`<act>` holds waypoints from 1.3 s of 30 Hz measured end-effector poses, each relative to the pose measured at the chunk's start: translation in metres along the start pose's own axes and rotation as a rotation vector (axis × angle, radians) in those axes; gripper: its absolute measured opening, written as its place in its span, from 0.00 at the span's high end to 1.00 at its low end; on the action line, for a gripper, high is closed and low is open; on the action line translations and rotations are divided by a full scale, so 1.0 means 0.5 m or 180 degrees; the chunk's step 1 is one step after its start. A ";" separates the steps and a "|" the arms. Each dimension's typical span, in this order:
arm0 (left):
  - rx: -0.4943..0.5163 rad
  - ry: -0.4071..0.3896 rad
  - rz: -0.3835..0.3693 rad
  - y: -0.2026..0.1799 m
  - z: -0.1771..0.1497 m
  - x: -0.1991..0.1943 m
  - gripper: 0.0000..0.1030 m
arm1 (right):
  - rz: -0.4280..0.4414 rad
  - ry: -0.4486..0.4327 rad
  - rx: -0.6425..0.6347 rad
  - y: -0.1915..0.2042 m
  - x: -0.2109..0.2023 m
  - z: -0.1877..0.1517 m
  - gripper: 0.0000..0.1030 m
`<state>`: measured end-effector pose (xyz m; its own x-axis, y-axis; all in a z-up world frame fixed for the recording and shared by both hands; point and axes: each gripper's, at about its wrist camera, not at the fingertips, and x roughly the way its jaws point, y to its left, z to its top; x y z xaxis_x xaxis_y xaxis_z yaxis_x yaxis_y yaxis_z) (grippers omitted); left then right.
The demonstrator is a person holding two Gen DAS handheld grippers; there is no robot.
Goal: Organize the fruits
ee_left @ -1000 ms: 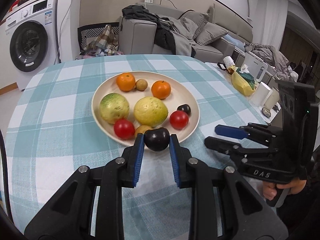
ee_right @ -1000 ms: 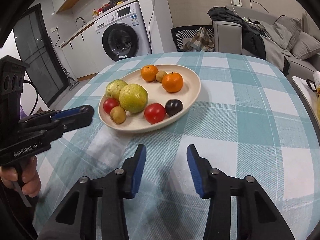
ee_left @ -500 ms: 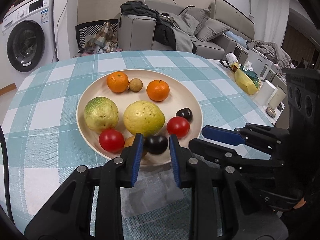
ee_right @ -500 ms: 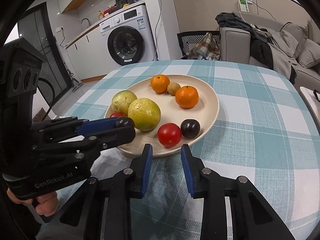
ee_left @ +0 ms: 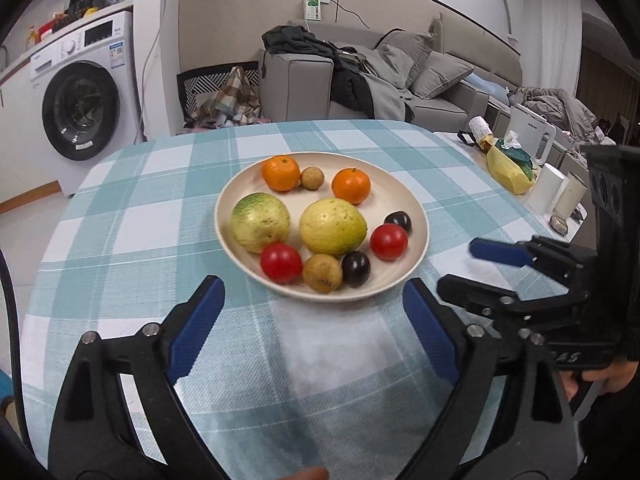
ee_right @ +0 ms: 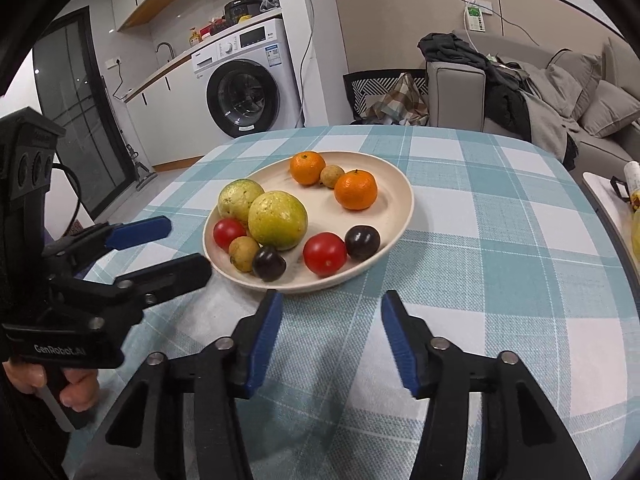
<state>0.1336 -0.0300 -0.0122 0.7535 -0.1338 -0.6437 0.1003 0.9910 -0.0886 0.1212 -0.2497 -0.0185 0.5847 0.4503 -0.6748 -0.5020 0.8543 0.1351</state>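
A cream plate [ee_left: 418,216] [ee_right: 386,196] on the checked table holds two oranges, two green-yellow guavas, two tomatoes [ee_left: 281,262], small brown fruits and two dark plums. One dark plum [ee_left: 355,268] [ee_right: 269,263] lies free at the plate's near rim, beside a brown fruit [ee_left: 322,278]. My left gripper [ee_left: 312,292] [ee_right: 188,246] sits just short of that rim; its jaws are opening wide with nothing between them. My right gripper [ee_right: 332,300] [ee_left: 458,268] hovers over the cloth at the plate's near right side, its jaws opening too, and holds nothing.
The teal and white checked cloth [ee_left: 140,220] covers a round table. A side surface at the right carries a yellow bag [ee_left: 506,168], a white kettle and cups. A washing machine [ee_right: 244,84] and a sofa stand behind the table.
My left gripper carried the dark plum over the plate's near rim, let it go there and spread wide while drawing back. My right gripper's jaws narrowed, then widened again.
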 end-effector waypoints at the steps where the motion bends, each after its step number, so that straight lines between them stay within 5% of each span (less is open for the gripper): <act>1: -0.0005 -0.0021 0.0031 0.005 -0.006 -0.006 0.06 | 0.0012 -0.0011 0.0004 -0.002 -0.002 -0.002 0.29; 3: -0.0038 -0.0094 0.0086 0.015 -0.016 -0.021 0.01 | 0.0015 -0.0082 0.0010 -0.002 -0.013 -0.005 0.14; 7: -0.0100 -0.0228 0.0124 0.032 -0.026 -0.043 0.01 | -0.0051 -0.0223 -0.0033 0.004 -0.030 -0.007 0.01; 15: -0.0237 -0.0549 0.0251 0.055 -0.032 -0.070 0.01 | 0.0010 -0.0442 -0.0185 0.020 -0.055 -0.012 0.00; 39: -0.0212 -0.0605 0.0259 0.050 -0.030 -0.078 0.01 | -0.0043 -0.0832 -0.0284 0.034 -0.103 -0.023 0.00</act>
<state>0.0972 -0.0001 -0.0007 0.8669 -0.0442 -0.4965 -0.0043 0.9954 -0.0961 0.0754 -0.2614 0.0101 0.7305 0.5007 -0.4645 -0.5404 0.8396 0.0552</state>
